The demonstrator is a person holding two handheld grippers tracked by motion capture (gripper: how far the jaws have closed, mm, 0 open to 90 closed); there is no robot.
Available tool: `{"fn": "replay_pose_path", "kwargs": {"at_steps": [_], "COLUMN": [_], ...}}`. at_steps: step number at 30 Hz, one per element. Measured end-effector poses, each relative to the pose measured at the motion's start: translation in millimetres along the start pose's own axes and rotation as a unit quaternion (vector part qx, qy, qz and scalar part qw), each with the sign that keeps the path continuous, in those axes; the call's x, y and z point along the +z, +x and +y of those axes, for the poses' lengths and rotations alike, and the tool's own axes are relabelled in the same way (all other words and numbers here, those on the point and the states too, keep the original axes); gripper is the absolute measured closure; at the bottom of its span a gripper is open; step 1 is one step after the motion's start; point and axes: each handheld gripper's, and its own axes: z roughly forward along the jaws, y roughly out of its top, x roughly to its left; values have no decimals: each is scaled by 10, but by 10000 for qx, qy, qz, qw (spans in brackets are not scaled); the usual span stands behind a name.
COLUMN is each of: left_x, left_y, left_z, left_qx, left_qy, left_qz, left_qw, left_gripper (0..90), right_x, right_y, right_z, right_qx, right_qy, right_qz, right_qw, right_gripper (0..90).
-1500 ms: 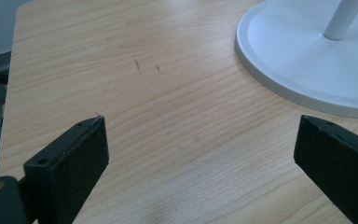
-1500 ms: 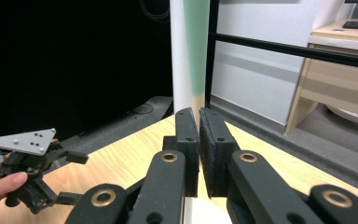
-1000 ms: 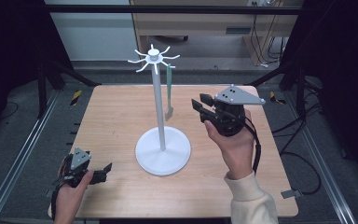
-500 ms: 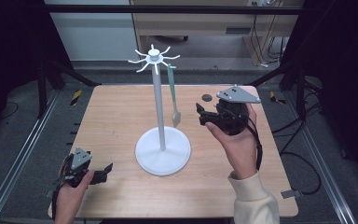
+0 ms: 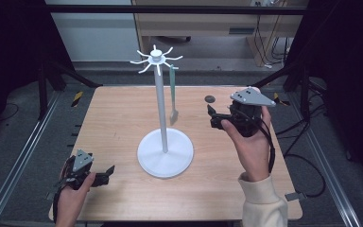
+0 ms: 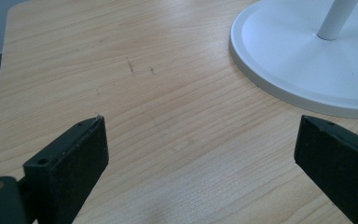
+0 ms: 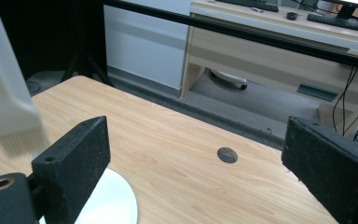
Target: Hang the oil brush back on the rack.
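1. A white stand (image 5: 164, 142) rises from a round base at the centre of the wooden table (image 5: 123, 109), its top ringed with short hooks.
2. A pale green brush (image 5: 173, 94) hangs from a hook on the stand's right, bristles down, clear of the tabletop — it dangles at about 1 o'clock from the base.
3. The right gripper (image 5: 215, 116) is held above the table at 3 o'clock from the stand's pole, near the brush but apart from it, pointing toward it. Its jaws have just been opening and now stand wide, nothing between them.
4. In the right gripper view the brush (image 7: 7, 102) shows large and blurred at the left edge, beside the left jaw, not touching it.
5. A small dark hole (image 5: 210, 99) marks the table at 12 o'clock from the right gripper.
6. The left gripper (image 5: 105, 174) rests low at the table's near left corner — roughly 8 o'clock from the base — jaws spread wide over bare wood, empty.
7. In the left gripper view the stand's base (image 6: 303, 60) lies ahead to the right.
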Motion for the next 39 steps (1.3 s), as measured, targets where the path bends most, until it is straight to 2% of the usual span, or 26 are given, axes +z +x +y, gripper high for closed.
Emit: {"fn": "replay_pose_path", "kwargs": {"at_steps": [14, 21, 28, 32, 39], "left_x": [10, 18, 31, 46, 55], "left_y": [14, 14, 33, 39, 56], "left_z": [-4, -7, -23, -28, -42], "left_qx": [-1, 16, 45, 91, 101], "left_qy": [-44, -22, -32, -30, -17], "left_qz": [84, 115, 266, 392, 454], "left_qw": [10000, 9999, 9996, 9992, 9989], "left_gripper": [24, 24, 25, 27, 29], "right_x": [-119, -87, 73, 182, 321], "right_y": [-299, -471, -624, -685, -732], "right_z": [-93, -227, -467, -620, -821], "right_qx": [338, 550, 677, 765, 683], "right_qy": [-227, -237, -47, 168, 454], "right_qz": [-226, -385, -538, -456, -473], "right_qw": [9989, 9975, 9962, 9959, 9955], "right_gripper": [71, 90, 101, 103, 95]}}
